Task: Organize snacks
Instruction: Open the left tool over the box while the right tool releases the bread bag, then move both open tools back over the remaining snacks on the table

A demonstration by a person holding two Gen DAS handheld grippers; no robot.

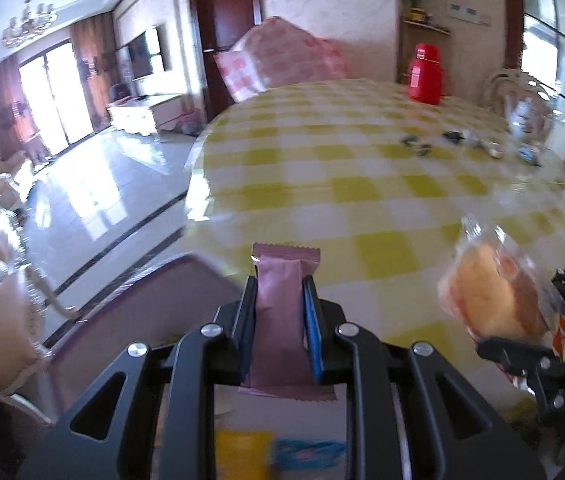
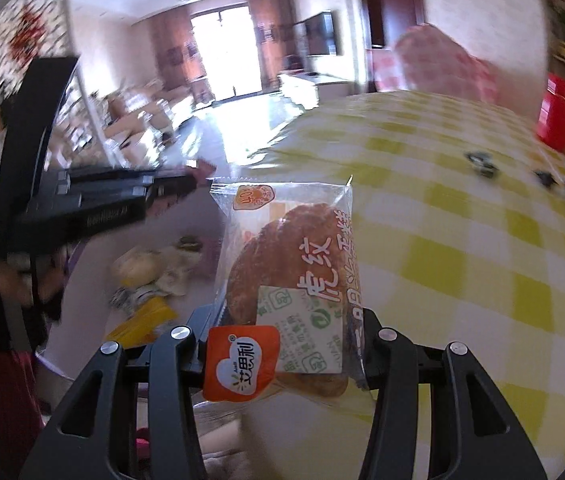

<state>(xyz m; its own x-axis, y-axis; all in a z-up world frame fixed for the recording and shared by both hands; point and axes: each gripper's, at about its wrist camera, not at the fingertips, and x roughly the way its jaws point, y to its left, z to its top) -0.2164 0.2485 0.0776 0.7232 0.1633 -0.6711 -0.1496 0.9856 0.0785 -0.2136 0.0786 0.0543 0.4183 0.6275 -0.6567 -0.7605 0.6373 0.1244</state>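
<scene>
My left gripper [image 1: 278,292] is shut on a pink snack bar wrapper [image 1: 282,320] and holds it upright above the near edge of the yellow checked table [image 1: 342,168]. My right gripper [image 2: 286,320] is shut on a clear packet with a brown cake [image 2: 294,264] and an orange label. That cake packet also shows at the right of the left wrist view [image 1: 498,292], held in the right gripper [image 1: 522,356]. The left gripper shows as a black frame at the left of the right wrist view [image 2: 82,204].
A pale purple tray [image 2: 94,280] below the left gripper holds several snacks, among them a bun packet [image 2: 142,268] and a yellow packet [image 2: 142,320]. Small wrapped sweets [image 1: 454,140] and a red flask [image 1: 426,74] lie on the far side of the table. A pink checked bag [image 1: 282,56] stands beyond.
</scene>
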